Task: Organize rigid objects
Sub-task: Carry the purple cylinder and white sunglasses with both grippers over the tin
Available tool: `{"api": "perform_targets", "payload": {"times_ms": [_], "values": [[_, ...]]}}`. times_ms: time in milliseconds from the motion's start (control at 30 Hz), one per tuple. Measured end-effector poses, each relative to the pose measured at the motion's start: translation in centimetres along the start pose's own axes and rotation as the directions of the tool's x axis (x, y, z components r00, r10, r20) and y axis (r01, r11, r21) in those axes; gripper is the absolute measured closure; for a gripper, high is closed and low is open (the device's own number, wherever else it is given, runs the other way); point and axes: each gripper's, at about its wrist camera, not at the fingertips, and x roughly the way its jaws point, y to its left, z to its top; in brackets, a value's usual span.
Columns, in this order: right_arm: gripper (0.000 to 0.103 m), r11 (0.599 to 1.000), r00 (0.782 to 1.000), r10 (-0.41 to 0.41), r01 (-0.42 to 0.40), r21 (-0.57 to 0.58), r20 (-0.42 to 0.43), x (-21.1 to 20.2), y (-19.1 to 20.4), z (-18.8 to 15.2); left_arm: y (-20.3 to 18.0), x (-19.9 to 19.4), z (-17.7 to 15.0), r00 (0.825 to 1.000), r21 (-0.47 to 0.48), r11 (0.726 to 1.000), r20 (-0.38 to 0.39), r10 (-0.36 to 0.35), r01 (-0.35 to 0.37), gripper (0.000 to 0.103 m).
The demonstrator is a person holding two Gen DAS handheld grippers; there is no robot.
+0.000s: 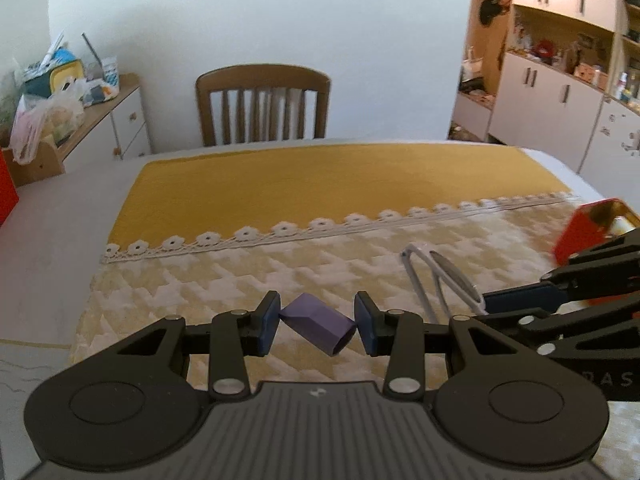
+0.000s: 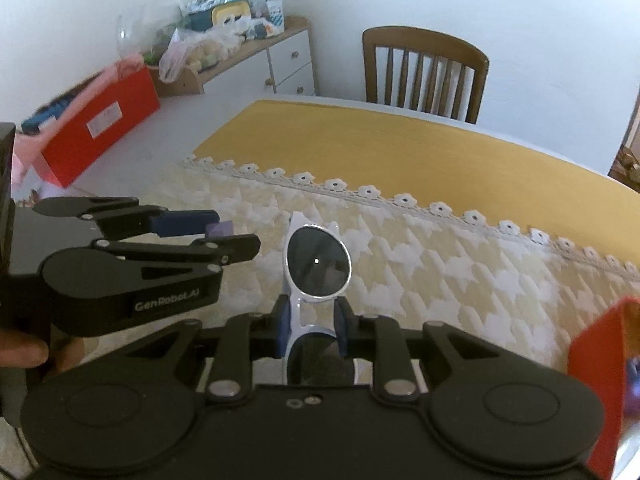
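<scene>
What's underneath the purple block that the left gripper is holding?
The purple block hangs tilted between the left gripper's jaws, lifted above the cream patterned tablecloth. Only that cloth shows below it. The patch directly beneath it is hidden by the block itself.

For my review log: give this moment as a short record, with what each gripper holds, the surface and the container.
left gripper: shut on small purple box, held diagonally between the pads
right gripper: shut on white-framed sunglasses with dark lenses, gripped near the bridge
surface: table with yellow and white patterned cloth
container: red box, at the right, only partly in view
</scene>
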Motion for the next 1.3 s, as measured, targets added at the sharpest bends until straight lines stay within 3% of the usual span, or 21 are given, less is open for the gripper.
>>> {"api": "perform_targets", "payload": {"times_ms": [400, 633, 933, 1300], "values": [[0.082, 0.997, 0.999, -0.011, 0.007, 0.074, 0.046, -7.3, -0.4, -2.7, -4.6, -5.7, 0.4, 0.995, 0.044, 0.994, 0.011, -0.104, 0.103, 0.063], [0.082, 0.993, 0.996, -0.056, 0.048, 0.109, 0.070, -11.6, -1.8, -3.7, -8.3, -8.2, 1.5, 0.987, 0.085, 0.984, 0.034, -0.159, 0.156, 0.063], [0.082, 0.984, 0.989, -0.112, 0.098, 0.152, 0.092, -15.6, -6.7, -5.4, -14.2, -9.1, 3.4, 0.975, 0.143, 0.968, 0.064, -0.215, 0.204, 0.063], [0.082, 0.969, 0.982, -0.178, 0.163, 0.186, 0.069, -18.3, -13.8, -8.0, -22.4, -7.1, 5.2, 0.964, 0.175, 0.953, 0.046, -0.260, 0.248, 0.063]]}}
